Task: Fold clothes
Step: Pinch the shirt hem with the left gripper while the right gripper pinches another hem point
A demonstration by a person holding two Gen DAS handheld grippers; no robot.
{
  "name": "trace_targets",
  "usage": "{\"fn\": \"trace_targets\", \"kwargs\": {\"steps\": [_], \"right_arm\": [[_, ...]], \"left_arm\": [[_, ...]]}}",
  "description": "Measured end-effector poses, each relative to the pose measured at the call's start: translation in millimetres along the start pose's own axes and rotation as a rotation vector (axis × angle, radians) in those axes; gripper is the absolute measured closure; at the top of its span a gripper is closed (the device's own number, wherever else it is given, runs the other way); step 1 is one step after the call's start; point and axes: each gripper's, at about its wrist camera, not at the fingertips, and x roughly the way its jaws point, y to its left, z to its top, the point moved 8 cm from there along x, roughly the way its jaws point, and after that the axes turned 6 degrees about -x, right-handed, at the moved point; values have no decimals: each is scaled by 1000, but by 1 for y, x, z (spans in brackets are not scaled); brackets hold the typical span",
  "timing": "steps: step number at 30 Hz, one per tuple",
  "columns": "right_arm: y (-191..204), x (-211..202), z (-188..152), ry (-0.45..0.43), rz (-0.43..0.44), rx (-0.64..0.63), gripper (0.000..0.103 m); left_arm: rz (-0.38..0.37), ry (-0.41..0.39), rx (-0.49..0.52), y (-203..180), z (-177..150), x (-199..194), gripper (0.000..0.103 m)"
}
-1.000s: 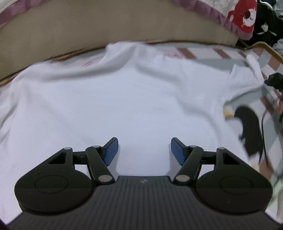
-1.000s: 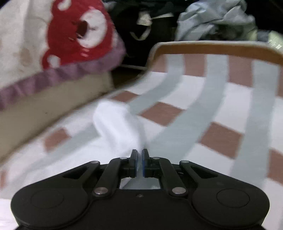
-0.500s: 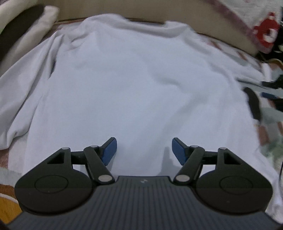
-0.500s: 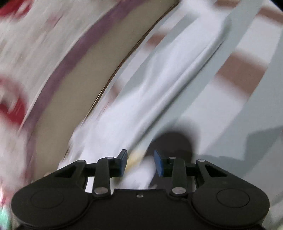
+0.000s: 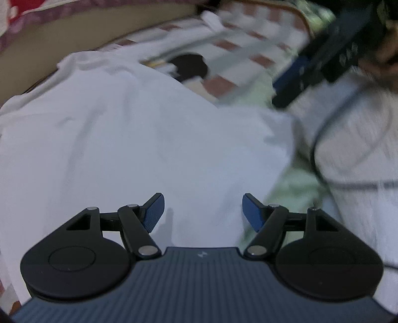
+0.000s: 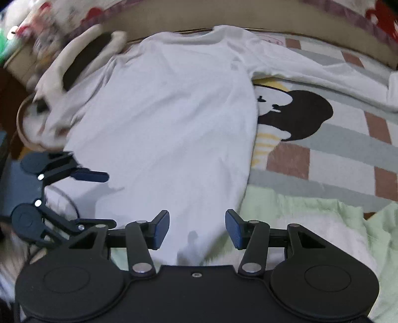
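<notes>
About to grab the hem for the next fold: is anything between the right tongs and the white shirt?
Nothing visible. The right tongs stand open just above the near hem of the white shirt, nothing between them.

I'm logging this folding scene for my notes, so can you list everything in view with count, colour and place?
long-sleeved shirt: one, white, spread flat on the bed, collar toward the headboard, one sleeve stretched out to the right.
bedsheet: one, grey, white and brownish-red checks with a black-and-yellow cartoon print, under the shirt.
light green cloth: one, pale green, at the near right edge of the bed.
headboard: one, tan, along the far side.
patterned blanket: one, white with red figures and a purple border, over the headboard.
cushion: one, cream and black, far left, blurred.
left gripper: one, black with blue pads, open, over the shirt's left edge.
right gripper: one, black with blue pads, jaws just opened, nothing between them, above the hem.
</notes>
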Motion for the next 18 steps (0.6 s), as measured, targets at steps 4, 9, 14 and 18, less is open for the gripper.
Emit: {"fn": "trace_targets", "kwargs": {"steps": [4, 9, 14, 18], "right_arm": [[8, -4, -17, 42, -14, -110, 49], [18, 12, -24, 95, -90, -239, 53], [26, 27, -26, 166, -187, -353, 71], [24, 30, -24, 160, -216, -341, 98]], "left_arm": [[67, 33, 40, -4, -13, 5, 34], [98, 22, -13, 3, -16, 9, 43], [81, -21, -130, 8, -18, 2, 93], [83, -113, -257, 20, -13, -22, 95]]}}
